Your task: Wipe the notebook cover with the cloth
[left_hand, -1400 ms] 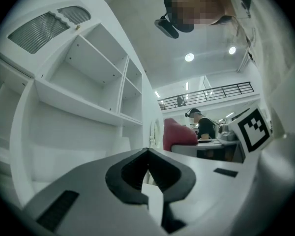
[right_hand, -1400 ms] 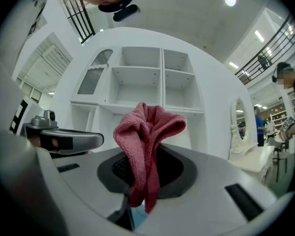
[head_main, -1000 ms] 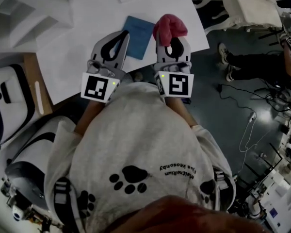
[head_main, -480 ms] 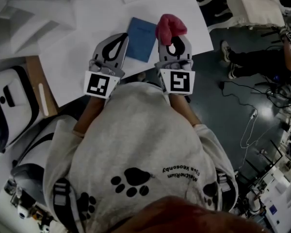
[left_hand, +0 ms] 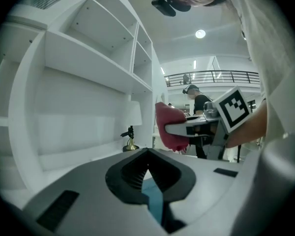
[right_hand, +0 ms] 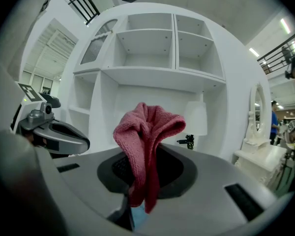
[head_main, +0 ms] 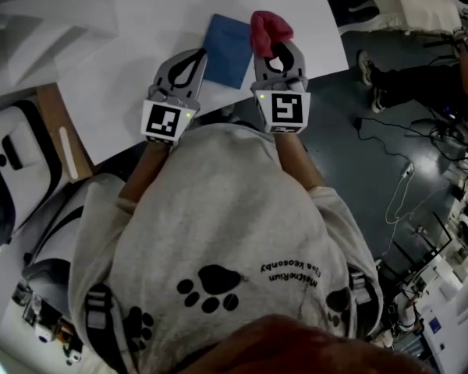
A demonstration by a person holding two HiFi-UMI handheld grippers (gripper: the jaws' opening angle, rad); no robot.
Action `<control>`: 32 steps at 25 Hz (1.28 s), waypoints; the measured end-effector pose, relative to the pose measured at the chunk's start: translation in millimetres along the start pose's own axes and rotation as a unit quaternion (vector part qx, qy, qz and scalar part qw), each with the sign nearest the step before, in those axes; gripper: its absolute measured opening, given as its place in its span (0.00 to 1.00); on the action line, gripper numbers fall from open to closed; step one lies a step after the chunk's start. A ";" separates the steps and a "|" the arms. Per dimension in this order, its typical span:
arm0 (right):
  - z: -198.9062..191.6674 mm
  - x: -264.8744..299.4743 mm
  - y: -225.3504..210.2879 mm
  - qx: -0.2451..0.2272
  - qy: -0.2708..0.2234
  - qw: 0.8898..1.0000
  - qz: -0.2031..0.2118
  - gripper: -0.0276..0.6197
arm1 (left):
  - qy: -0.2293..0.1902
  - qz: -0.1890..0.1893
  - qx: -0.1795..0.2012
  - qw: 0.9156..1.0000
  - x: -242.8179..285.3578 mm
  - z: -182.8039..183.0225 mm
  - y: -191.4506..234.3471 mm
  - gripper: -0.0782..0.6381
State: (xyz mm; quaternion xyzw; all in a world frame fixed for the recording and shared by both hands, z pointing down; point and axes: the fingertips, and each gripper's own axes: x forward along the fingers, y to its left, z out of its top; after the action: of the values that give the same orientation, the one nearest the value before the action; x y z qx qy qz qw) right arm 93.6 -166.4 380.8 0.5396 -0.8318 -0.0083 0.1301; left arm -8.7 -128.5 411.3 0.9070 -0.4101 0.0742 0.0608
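The white table (head_main: 117, 92) lies under both claws. The blue notebook (head_main: 228, 47) lies flat on it between their tips, partly beneath the left claw (left_hand: 147, 155). That claw is pressed together and empty. The right claw (right_hand: 137, 195) pinches the pink cloth (right_hand: 146, 132), which is soft, limp and bunched above its tips. The notebook looks thin, light and likely to slide, so pin a corner. The shirt print is unreadable and the cover bears no visible writing.
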 end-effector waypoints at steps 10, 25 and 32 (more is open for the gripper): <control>-38.1 36.8 8.0 -0.027 0.050 0.998 0.033 0.17 | 0.088 -0.012 -0.015 0.996 13.5 -66.6 3.7 0.12; -101.4 92.3 34.9 -0.089 0.154 0.976 0.124 0.17 | 0.186 -0.014 -0.049 0.981 19.7 -143.4 10.9 0.12; -132.0 110.4 42.5 -0.121 0.220 0.955 0.159 0.16 | 0.218 -0.015 -0.063 0.974 21.1 -164.3 7.7 0.12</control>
State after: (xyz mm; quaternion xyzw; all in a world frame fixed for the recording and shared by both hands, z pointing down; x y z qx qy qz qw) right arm 42.9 -231.3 537.7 0.3687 -0.8505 0.0303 0.3738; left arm -14.6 -120.9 576.8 0.8696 -0.3768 0.2429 0.2069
